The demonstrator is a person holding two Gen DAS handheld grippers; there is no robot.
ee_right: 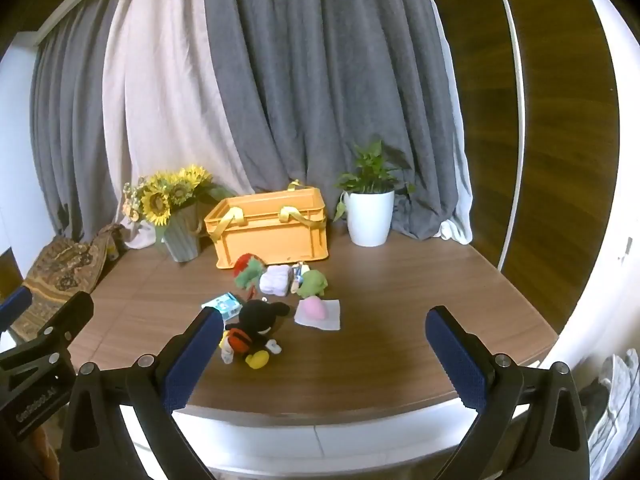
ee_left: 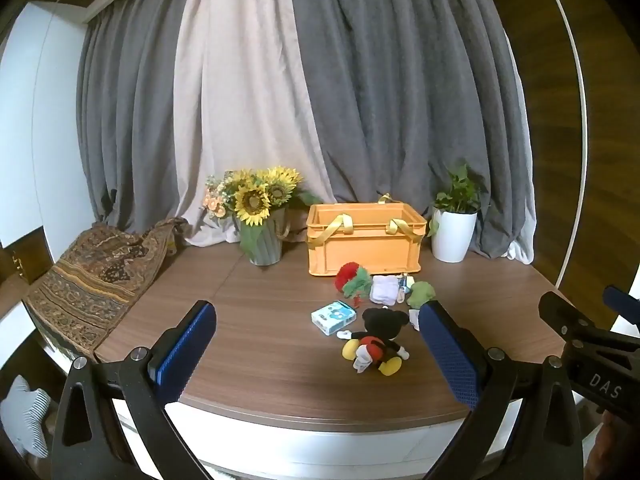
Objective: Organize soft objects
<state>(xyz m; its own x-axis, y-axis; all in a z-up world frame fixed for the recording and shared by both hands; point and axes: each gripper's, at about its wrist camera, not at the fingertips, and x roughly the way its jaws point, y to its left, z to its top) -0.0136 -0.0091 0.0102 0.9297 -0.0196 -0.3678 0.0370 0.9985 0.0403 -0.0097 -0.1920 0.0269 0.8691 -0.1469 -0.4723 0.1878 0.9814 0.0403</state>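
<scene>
Left gripper (ee_left: 316, 344): jaws spread wide, nothing between the pads, hovering over the table's near edge.
Right gripper (ee_right: 324, 344): equally wide open, empty, just beside the left one.
Mouse plush (ee_left: 376, 340): lies on the table (ee_left: 260, 360) just ahead of the left gripper, near its right finger.
Tissue pack (ee_left: 334, 316): just beyond the plush.
Pink item (ee_right: 315, 309): on a white cloth (ee_right: 320, 318), ahead between the right gripper's fingers.
Red-green plush (ee_left: 352, 278), lilac cloth (ee_left: 383, 289), green plush (ee_left: 421, 293): in a row farther out.
Orange crate (ee_left: 364, 240): behind that row, open-topped.
Sunflower vase (ee_left: 264, 240): left of crate.
Potted plant (ee_left: 454, 236): right of crate.
</scene>
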